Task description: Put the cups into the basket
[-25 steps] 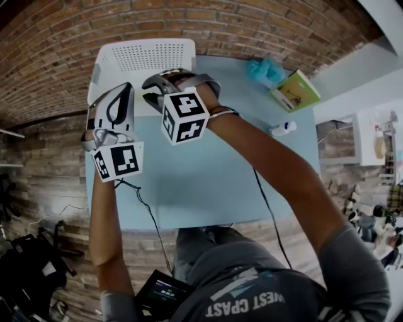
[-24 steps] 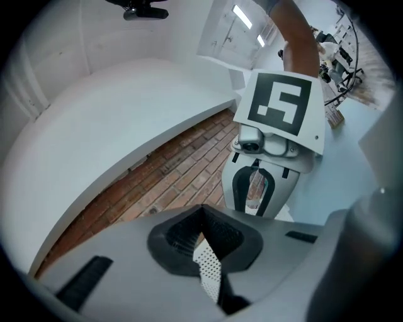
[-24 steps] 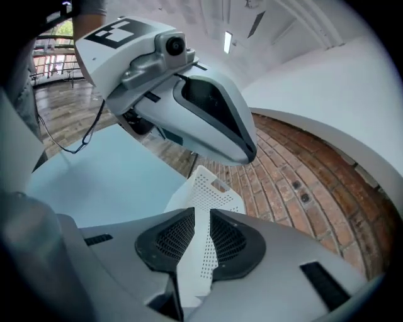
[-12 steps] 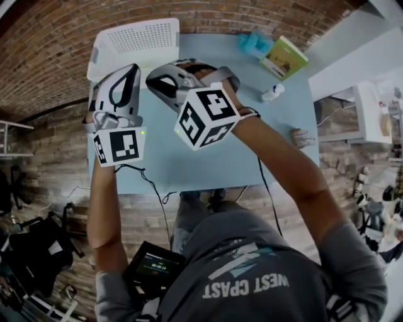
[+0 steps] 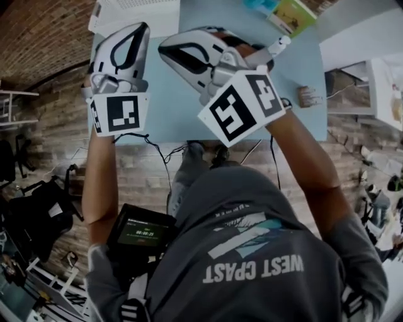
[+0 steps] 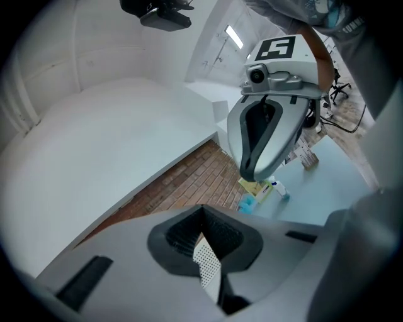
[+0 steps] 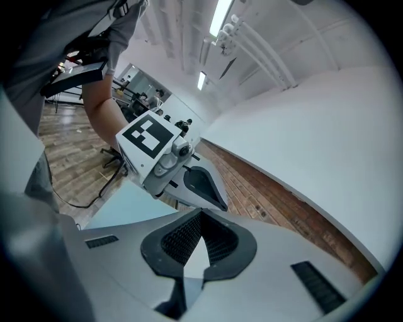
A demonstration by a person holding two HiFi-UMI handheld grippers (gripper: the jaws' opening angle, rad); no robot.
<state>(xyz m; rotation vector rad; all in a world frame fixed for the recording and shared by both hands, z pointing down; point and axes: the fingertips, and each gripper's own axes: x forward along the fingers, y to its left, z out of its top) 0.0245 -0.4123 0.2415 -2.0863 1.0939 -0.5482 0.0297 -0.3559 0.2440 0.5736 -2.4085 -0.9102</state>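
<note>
My left claw (image 5: 135, 34) is shut tight and holds nothing. It hangs above the worktop (image 5: 176, 107). The white basket (image 5: 135, 12) sits at the far left corner, just past this claw's tips, with its long side running along the far edge. So my left claw is the nearer one. My right claw (image 5: 167, 47) is close beside it, also shut and holding nothing, and its tips lean toward the basket. I can see no cups anywhere. Further right, a small bottle (image 5: 280, 44) and a green book (image 5: 296, 14) lie by the far edge. The near part of the worktop gives me room to move.
</note>
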